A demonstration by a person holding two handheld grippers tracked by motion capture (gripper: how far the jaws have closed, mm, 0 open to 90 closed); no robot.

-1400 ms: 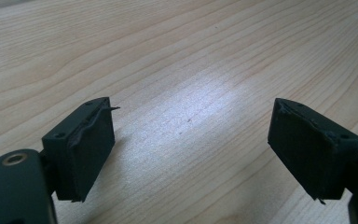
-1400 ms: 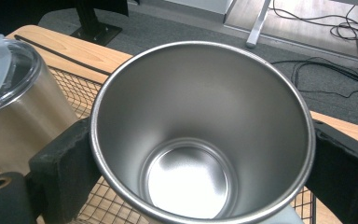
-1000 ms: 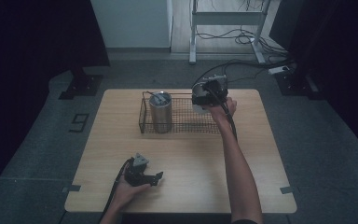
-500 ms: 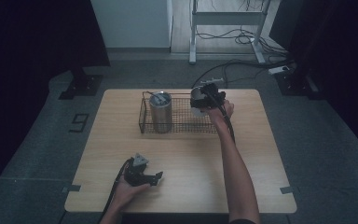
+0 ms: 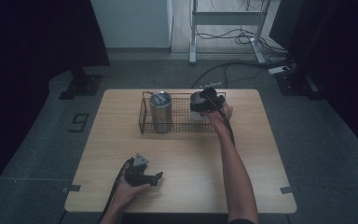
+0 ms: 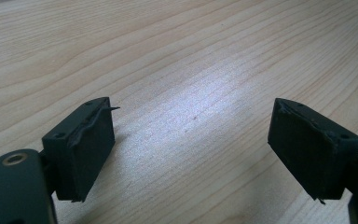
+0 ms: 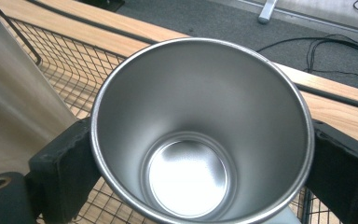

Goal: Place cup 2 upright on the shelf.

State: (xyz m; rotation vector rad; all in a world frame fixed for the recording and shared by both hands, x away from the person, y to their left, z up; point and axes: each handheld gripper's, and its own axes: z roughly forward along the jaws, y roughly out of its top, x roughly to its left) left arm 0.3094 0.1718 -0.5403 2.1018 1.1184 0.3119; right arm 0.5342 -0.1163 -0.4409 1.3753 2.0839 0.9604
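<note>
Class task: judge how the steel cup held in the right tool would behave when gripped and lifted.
The steel cup is probably rigid: its thin rim stays round between the right tool jaws. Its polished, tapering wall looks slippery, so it might slide in the grip. It looks empty, so likely light; on its side it would probably roll.

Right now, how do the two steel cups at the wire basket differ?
The right gripper clamps the open cup, empty inside, at the wire basket; the lidded cup stands free at the basket's left end. The lidded cup looks taller. Both are brushed steel.
</note>
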